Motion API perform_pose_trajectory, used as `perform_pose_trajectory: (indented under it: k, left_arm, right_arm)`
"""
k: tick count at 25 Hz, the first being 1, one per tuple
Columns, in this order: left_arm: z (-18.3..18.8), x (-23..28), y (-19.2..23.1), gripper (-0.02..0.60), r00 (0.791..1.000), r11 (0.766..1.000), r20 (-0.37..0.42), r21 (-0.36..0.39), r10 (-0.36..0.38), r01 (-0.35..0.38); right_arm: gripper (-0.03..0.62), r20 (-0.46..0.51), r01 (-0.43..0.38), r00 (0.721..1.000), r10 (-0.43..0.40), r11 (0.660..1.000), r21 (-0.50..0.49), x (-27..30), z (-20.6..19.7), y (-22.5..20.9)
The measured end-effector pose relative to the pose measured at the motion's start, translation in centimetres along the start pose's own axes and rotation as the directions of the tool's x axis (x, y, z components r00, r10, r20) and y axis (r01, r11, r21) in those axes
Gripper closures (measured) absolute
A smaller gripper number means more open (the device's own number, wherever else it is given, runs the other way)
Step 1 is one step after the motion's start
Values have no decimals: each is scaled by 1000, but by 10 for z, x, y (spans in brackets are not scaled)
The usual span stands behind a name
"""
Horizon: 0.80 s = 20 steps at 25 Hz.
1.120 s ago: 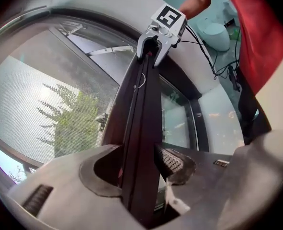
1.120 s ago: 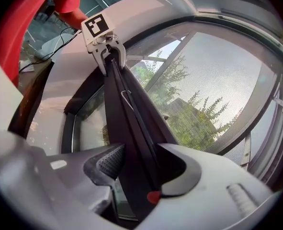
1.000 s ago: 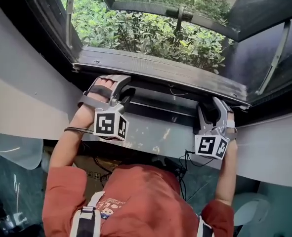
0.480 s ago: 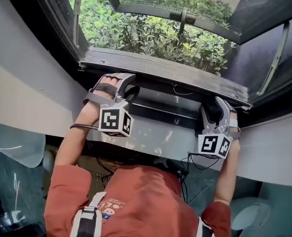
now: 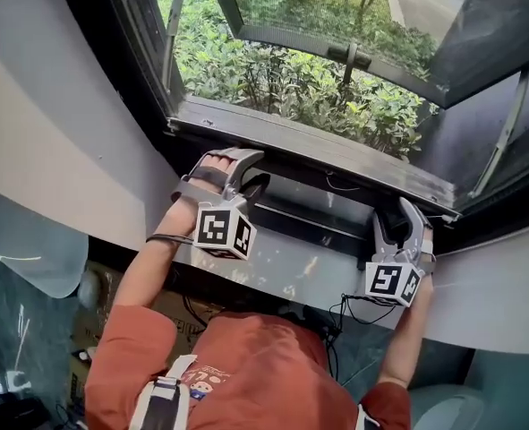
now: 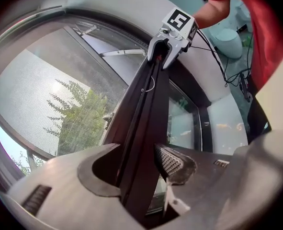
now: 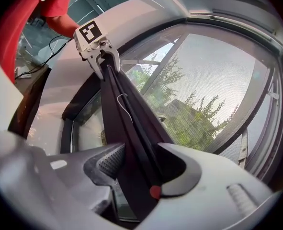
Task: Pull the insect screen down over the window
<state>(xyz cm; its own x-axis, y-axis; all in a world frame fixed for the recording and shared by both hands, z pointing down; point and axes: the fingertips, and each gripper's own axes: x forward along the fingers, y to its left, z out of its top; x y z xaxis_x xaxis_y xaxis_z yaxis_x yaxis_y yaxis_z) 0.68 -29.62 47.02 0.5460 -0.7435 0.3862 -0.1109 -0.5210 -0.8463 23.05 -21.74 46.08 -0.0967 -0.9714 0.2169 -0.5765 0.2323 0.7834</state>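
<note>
The insect screen's dark pull bar (image 5: 336, 155) lies level, its long axis running left to right across the window (image 5: 300, 79). The left hand-held gripper (image 5: 243, 170) and the right hand-held gripper (image 5: 409, 215) each clamp it near one end.

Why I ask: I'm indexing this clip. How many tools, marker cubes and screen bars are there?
Tools: 2, the left tool and the right tool, both shut on the screen bar.
Marker cubes: 2, the left cube and the right cube.
Screen bars: 1.
Total: 5.

Matt dark metal screen bar (image 5: 313, 149), fine grey woven mesh (image 6: 38, 92)
</note>
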Motion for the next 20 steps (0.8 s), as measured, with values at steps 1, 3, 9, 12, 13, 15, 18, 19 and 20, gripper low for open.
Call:
perform_pose_trajectory:
  k: [1,3,9,12,13,15,18,19,20]
  left_arm:
    - [0,-1,-1,374,1000,1000,9,-13,8,-7]
    - [1,-3,-2,374,999,998,28,-51,24,-22]
    - [7,-15,-9,374,995,981,82,-190,60,-43]
    - [15,-22,-11,374,988,956,124,-288,91,-52]
    - [17,-24,-13,374,985,945,137,-323,104,-55]
    - [19,-28,-17,374,979,917,157,-395,132,-60]
    - [18,-35,-23,374,972,866,170,-496,163,-58]
    - [17,-36,-25,374,970,850,170,-523,172,-59]
    - [17,-37,-27,374,969,833,168,-549,183,-62]
  right_arm:
    - [376,6,7,1000,-7,1000,7,-1,1,-1]
    - [376,24,26,999,-26,999,25,-5,4,-3]
    - [376,62,54,996,-63,988,146,-20,6,-6]
    - [375,88,55,993,-75,977,206,-28,11,-6]
    - [376,94,55,993,-77,975,214,-31,13,-7]
    - [376,103,59,991,-85,969,239,-36,16,-6]
    - [376,131,60,986,-104,951,304,-40,20,-2]
    - [376,145,61,983,-114,942,329,-41,21,-1]
    - [376,163,61,979,-125,934,352,-43,23,1]
